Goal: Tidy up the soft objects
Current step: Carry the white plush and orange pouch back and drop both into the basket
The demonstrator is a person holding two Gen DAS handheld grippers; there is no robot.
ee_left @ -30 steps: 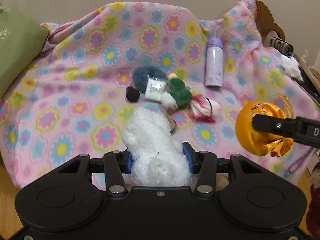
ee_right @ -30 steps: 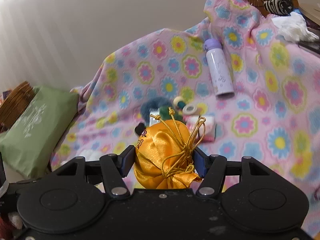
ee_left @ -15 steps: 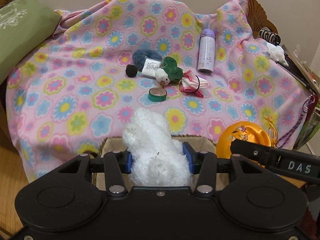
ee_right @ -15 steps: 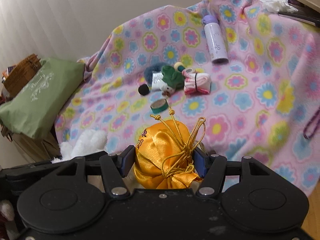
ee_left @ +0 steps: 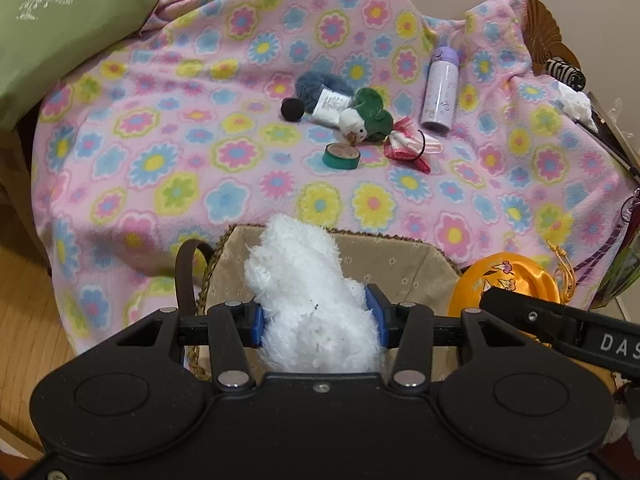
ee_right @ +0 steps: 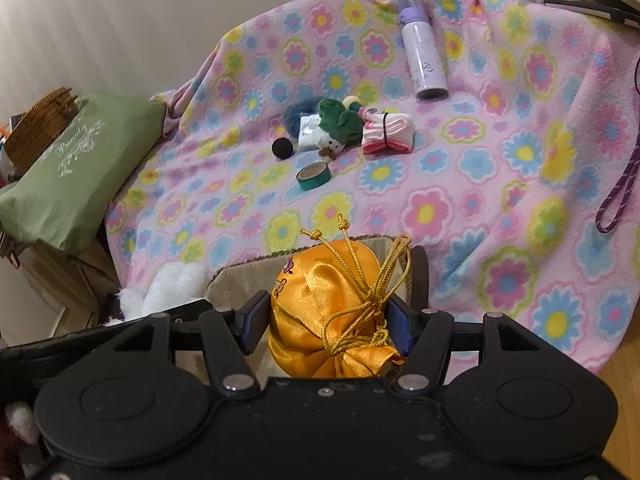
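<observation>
My left gripper (ee_left: 318, 320) is shut on a white fluffy plush (ee_left: 308, 292) and holds it over a woven basket (ee_left: 400, 258) with beige floral lining. My right gripper (ee_right: 326, 322) is shut on an orange satin drawstring pouch (ee_right: 320, 300) over the same basket (ee_right: 244, 276). The pouch also shows in the left wrist view (ee_left: 504, 280), and the plush in the right wrist view (ee_right: 168, 288). On the flowered blanket (ee_left: 180, 152) lie a green and white plush (ee_left: 366, 118), a blue furry item (ee_left: 320, 88) and a folded pink cloth (ee_left: 412, 146).
A purple bottle (ee_left: 440, 88), a green tape roll (ee_left: 341, 156) and a black ball (ee_left: 293, 109) lie on the blanket. A green pillow (ee_left: 60, 36) sits at the far left. Wooden floor (ee_left: 24, 320) lies below the blanket's left edge.
Both grippers have pulled back and down from the blanket with their objects. The basket has come into view beneath them.
</observation>
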